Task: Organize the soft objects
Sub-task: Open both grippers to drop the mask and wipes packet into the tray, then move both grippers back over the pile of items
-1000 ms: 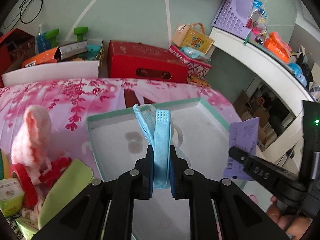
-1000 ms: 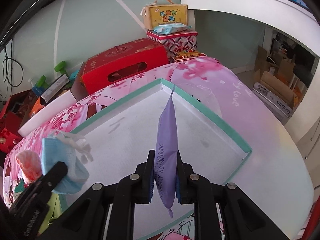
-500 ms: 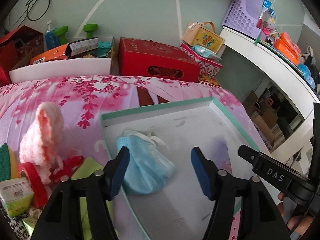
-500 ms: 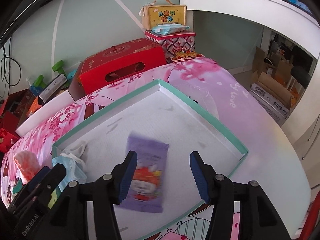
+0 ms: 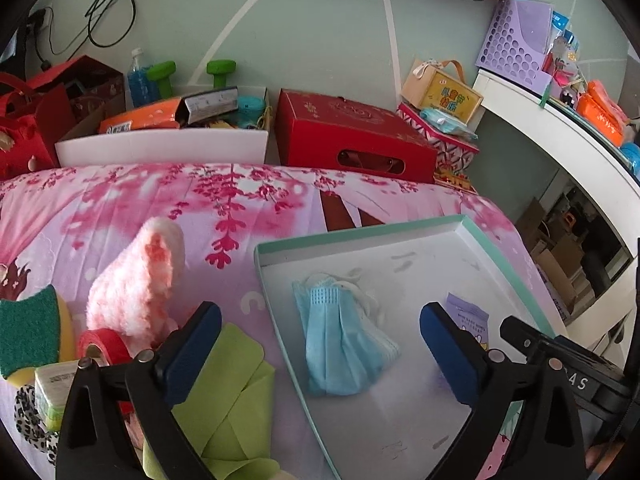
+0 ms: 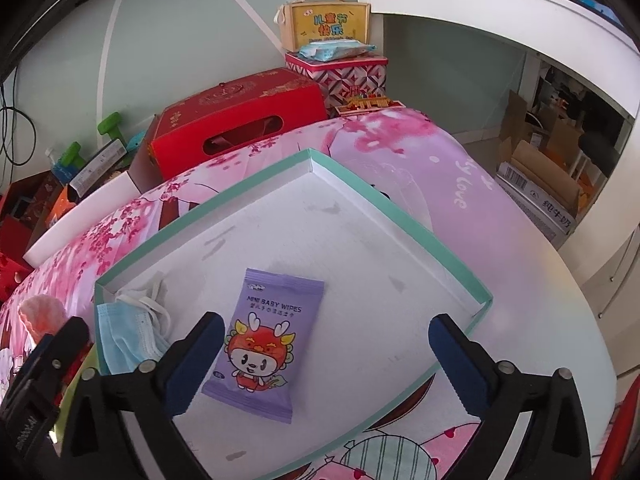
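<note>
A white tray with a teal rim (image 5: 360, 234) (image 6: 400, 216) lies on the pink floral cloth. A blue face mask (image 5: 340, 340) (image 6: 128, 336) lies at the tray's left side. A purple baby wipes pack (image 6: 264, 340) (image 5: 468, 316) lies flat in the tray. My left gripper (image 5: 320, 344) is open and empty above the mask. My right gripper (image 6: 326, 360) is open and empty above the wipes pack. A fluffy pink-white cloth (image 5: 140, 276), a green cloth (image 5: 228, 400), a green-yellow sponge (image 5: 32, 332) and a red tape roll (image 5: 100, 348) lie left of the tray.
A red box (image 5: 352, 136) (image 6: 240, 120), a white open box of items (image 5: 160, 136) and small gift boxes (image 6: 332, 36) stand behind the table by the wall. A white desk (image 5: 560, 152) runs along the right. The table edge drops off at the right.
Both grippers opened: the left let go of the blue mask and the right let go of the wipes pack, both now lying in the tray. Both grippers have drawn back a little.
</note>
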`<action>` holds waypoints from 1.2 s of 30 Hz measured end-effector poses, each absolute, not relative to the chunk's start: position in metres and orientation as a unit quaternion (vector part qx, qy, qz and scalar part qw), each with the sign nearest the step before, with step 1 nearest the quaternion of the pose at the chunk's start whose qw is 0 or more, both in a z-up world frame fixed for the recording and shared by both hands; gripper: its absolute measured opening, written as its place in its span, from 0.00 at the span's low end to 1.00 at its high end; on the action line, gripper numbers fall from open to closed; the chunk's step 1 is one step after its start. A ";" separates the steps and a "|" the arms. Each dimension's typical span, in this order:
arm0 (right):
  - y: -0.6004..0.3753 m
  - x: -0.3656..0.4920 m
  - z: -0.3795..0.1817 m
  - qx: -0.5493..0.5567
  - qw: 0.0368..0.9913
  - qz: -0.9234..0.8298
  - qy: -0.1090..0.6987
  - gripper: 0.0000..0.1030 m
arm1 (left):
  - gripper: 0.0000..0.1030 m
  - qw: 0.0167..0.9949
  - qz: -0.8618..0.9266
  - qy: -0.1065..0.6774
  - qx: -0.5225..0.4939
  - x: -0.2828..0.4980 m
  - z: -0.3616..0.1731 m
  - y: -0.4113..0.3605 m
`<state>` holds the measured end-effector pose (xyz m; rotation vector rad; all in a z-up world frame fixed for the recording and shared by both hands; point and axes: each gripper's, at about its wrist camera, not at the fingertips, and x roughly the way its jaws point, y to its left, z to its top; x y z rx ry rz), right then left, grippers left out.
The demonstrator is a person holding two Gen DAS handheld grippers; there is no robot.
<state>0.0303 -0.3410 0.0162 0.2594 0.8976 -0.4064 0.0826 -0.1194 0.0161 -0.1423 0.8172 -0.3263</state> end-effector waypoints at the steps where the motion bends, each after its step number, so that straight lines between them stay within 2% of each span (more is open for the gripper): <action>1: -0.342 0.030 0.015 0.125 0.871 -0.197 0.432 1.00 | 0.97 0.904 -0.157 0.392 -0.068 0.082 0.017 -0.120; 23: -0.337 0.028 0.022 0.132 0.867 -0.207 0.434 1.00 | 0.97 0.918 -0.155 0.356 -0.079 0.068 0.049 -0.103; 36: -0.295 0.031 0.039 0.116 0.878 -0.149 0.440 1.00 | 0.97 0.940 -0.050 0.330 -0.072 0.048 0.082 -0.033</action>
